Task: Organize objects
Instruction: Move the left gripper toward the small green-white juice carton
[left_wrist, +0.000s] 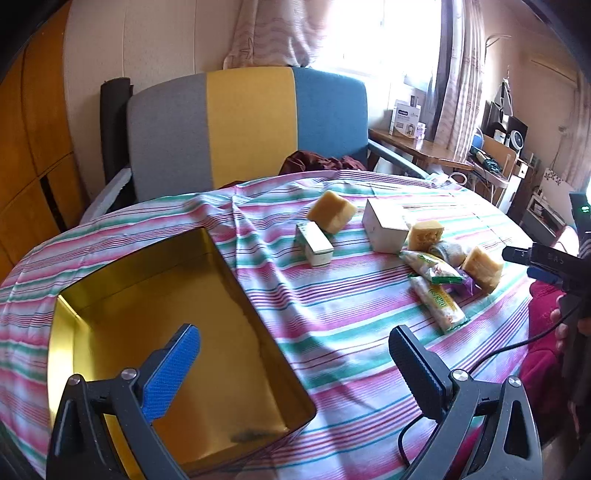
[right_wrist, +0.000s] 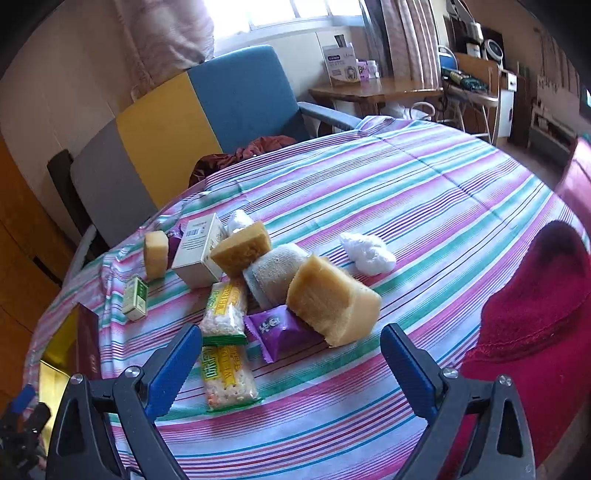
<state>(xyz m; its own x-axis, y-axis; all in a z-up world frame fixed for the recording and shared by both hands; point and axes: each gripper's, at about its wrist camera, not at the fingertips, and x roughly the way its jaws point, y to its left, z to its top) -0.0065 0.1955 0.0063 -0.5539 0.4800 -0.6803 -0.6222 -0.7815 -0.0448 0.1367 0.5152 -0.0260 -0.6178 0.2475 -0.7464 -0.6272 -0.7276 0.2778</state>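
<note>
I can't read much here: only a barcode on the white box (right_wrist: 197, 251), snack wrapper (right_wrist: 226, 299) print too blurred.

On the tablecloth (left_wrist: 332, 317), the tin (left_wrist: 177, 332) is set left of the small box (left_wrist: 316, 245), with the snack packets (left_wrist: 437, 295) clustered further right.

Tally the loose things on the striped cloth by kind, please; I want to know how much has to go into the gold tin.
Yellow sponge blocks: 3
Rice-cracker packets: 2
Purple packets: 2
Boxes: 2
Grey roll: 1
White wads: 2
Total: 12
</note>
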